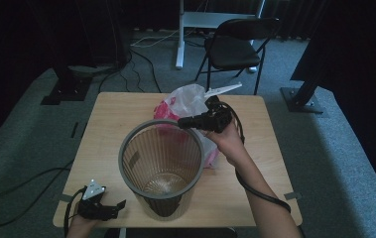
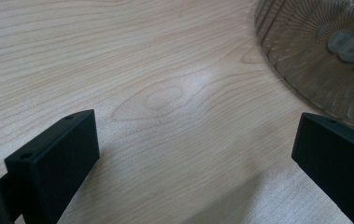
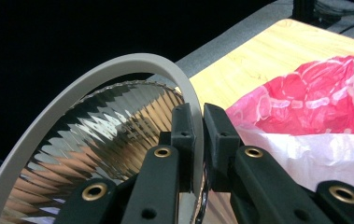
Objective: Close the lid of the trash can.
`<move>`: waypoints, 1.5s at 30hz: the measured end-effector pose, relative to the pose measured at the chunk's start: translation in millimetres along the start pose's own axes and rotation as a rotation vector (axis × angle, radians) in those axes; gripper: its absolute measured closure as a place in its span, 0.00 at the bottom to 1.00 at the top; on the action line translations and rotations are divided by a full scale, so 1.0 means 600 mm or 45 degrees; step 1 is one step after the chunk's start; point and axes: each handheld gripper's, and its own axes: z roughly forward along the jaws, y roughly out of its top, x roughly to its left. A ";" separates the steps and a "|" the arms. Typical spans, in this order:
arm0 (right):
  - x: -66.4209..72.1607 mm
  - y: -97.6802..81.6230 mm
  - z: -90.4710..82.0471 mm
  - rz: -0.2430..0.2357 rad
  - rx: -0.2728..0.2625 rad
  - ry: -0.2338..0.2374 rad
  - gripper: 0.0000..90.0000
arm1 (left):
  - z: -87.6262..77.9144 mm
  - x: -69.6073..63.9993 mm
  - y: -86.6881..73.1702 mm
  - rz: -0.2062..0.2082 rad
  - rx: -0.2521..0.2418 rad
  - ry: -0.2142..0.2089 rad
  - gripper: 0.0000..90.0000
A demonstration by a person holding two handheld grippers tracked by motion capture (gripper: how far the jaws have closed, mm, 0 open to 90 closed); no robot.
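A translucent ribbed waste bin (image 1: 161, 184) with a grey rim (image 3: 95, 74) stands on the wooden table (image 1: 106, 114). My right gripper (image 1: 183, 122) reaches it from the far right, and its jaws sit on either side of the rim, shut on it (image 3: 198, 112). Behind the bin lies a crumpled pink and white plastic bag (image 1: 188, 96), also in the right gripper view (image 3: 315, 93). My left gripper (image 1: 117, 209) rests at the table's near left corner, open, with bare wood between its jaws (image 2: 195, 130). The bin's base (image 2: 324, 56) shows just beyond its right jaw.
A black folding chair (image 1: 240, 44) and a white desk leg (image 1: 179, 39) stand on the carpet beyond the table. Cables run over the floor at the left. Black stand bases sit at the far left and far right.
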 end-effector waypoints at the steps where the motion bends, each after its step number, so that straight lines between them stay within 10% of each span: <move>1: -0.001 -0.001 0.001 0.005 0.003 0.003 0.93 | 0.000 0.000 0.000 0.000 0.000 0.000 0.01; 27: -0.005 -0.006 0.011 0.010 0.031 0.037 0.82 | 0.001 0.000 0.000 0.002 0.001 0.000 0.01; 35: -0.007 -0.004 0.015 0.033 0.023 0.046 0.64 | 0.002 0.000 0.000 0.001 0.001 -0.002 0.01; 45: 0.004 -0.011 0.016 -0.042 0.024 0.013 0.19 | 0.001 -0.001 -0.001 0.007 0.002 0.001 0.01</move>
